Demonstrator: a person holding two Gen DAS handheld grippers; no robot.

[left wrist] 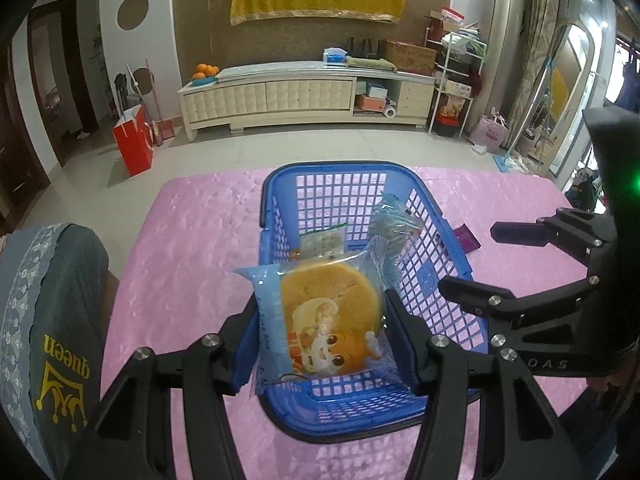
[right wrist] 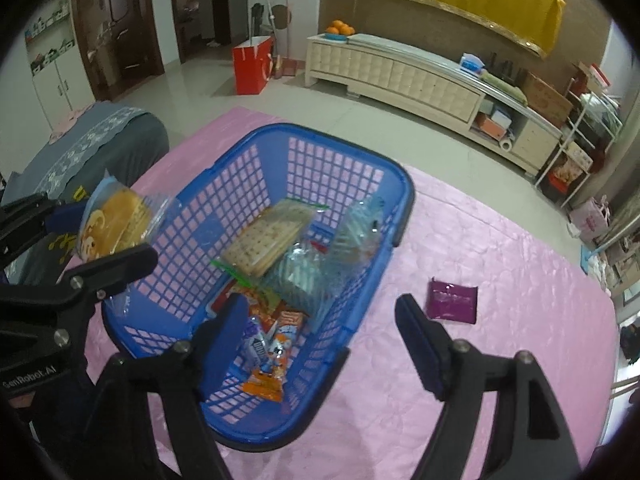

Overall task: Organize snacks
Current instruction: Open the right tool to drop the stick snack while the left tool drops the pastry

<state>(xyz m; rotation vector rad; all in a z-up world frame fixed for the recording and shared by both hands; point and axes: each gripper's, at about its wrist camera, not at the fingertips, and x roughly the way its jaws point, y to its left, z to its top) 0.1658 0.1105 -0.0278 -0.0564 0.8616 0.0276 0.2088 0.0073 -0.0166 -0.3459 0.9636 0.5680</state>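
My left gripper (left wrist: pixel 320 312) is shut on a bun packet (left wrist: pixel 328 312), clear and blue with a cartoon figure, held upright over the near end of the blue basket (left wrist: pixel 332 170). The right wrist view shows that packet (right wrist: pixel 116 220) at the basket's left rim (right wrist: pixel 340 144), in the left gripper (right wrist: pixel 86 228). My right gripper (right wrist: pixel 320 308) stands open and empty above the basket's near right side; it also shows in the left wrist view (left wrist: pixel 472 256). Inside lie a cracker pack (right wrist: pixel 268 240), a clear bluish pack (right wrist: pixel 320 260) and orange snack packs (right wrist: pixel 272 332).
A purple packet (right wrist: pixel 452 300) lies on the pink tablecloth (right wrist: pixel 480 360) to the right of the basket. Grey fabric printed "queen" (left wrist: pixel 52 320) sits at the table's left edge. A cream cabinet (left wrist: pixel 280 96) and a red bag (left wrist: pixel 134 144) stand on the floor beyond.
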